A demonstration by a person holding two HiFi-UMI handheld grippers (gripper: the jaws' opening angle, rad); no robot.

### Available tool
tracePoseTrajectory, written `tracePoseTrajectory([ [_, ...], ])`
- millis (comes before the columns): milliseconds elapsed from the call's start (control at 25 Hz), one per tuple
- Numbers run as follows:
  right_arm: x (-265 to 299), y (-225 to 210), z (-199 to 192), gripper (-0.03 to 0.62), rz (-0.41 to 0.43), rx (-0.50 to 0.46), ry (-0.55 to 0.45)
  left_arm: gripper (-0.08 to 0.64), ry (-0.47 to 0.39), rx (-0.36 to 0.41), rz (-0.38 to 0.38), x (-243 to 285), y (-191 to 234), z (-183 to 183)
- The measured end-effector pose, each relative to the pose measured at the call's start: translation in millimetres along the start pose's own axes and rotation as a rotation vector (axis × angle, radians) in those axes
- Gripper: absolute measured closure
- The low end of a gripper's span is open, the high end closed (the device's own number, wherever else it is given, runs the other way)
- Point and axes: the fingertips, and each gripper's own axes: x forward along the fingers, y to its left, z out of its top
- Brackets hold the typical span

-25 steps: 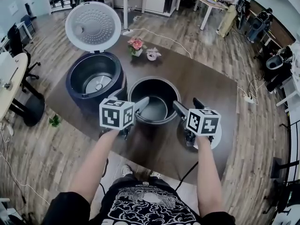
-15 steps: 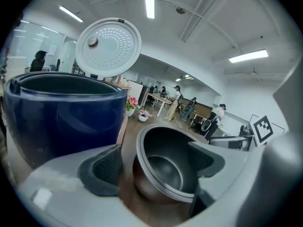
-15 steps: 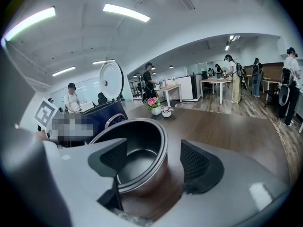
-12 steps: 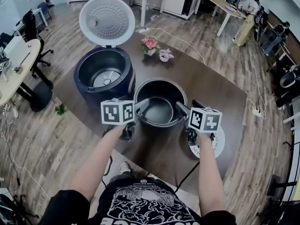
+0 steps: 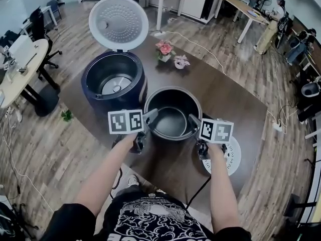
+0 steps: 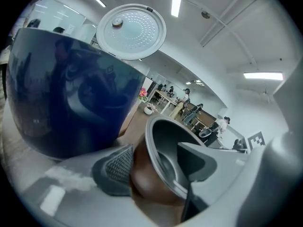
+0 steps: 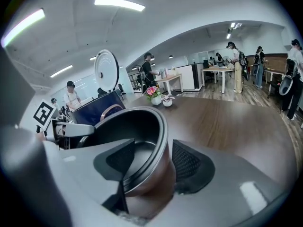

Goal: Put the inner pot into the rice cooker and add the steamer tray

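Fingers closer astride inner pot rim

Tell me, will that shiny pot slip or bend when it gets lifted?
Probably stiff: the inner pot looks like metal with an even round rim. Its glossy wall may be slippery. With the left gripper and right gripper clamping opposite sides of the rim, it should stay level.

The pot was seen as metal, matt dark grey inside, glossy brown outside. The cooker was cased in glossy dark-blue plastic, its lid lined with pale perforated metal. The table was smooth dark wood; the pads were rough, black.
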Motion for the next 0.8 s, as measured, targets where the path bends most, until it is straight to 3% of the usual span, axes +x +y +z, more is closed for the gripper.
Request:
tracePoseTrajectory([
  [160, 2.5, -4.0, -8.3, 0.398, -0.032, -0.006, 0.031, 0.286, 0.022, -0.032, -0.027, 3.0, -3.2, -9.4],
  [360, 3.6, -3.3, -8.5, 0.430, -0.057, -0.004, 0.034, 0.405, -0.002, -0.037, -0.017, 1.5, 2.2, -5.5],
  [800, -1.2, -4.2, -9.8, 0.460, -0.106, 0.046, 0.008, 0.448, -0.014, -0.007, -0.015, -2.1, 1.6, -2.0],
])
